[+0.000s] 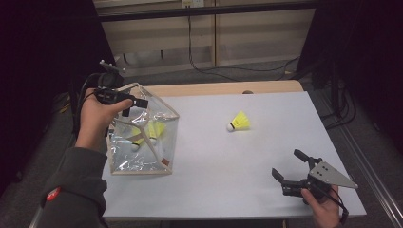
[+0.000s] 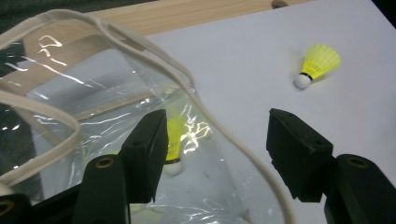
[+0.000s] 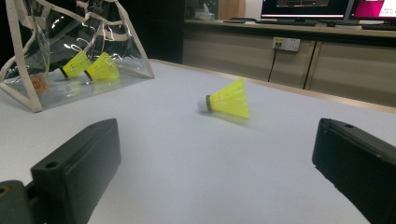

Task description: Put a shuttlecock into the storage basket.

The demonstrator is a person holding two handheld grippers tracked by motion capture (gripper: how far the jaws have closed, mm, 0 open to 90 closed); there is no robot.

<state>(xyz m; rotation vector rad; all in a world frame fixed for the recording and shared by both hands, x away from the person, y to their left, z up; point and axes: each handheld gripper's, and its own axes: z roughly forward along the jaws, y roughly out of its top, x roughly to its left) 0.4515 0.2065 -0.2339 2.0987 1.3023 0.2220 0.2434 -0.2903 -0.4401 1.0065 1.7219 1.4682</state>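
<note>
Because two shuttlecocks (image 1: pixel 145 135) already lie inside the clear bag (image 1: pixel 142 156) at the frame's left, the left gripper (image 2: pixel 217 154) hovers open-fingered at its rim, while the right gripper (image 1: pixel 291 170), fingers spread empty, faces the loose shuttlecock (image 1: pixel 239 122) mid-surface.

Three yellow shuttlecocks (image 1: pixel 239 122), one clear bag (image 1: pixel 142 137), two grippers (image 1: pixel 291 167)

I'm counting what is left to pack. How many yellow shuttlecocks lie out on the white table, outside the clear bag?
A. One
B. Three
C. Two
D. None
A. One shuttlecock lies alone on the white table, while two more sit inside the clear bag.
</note>
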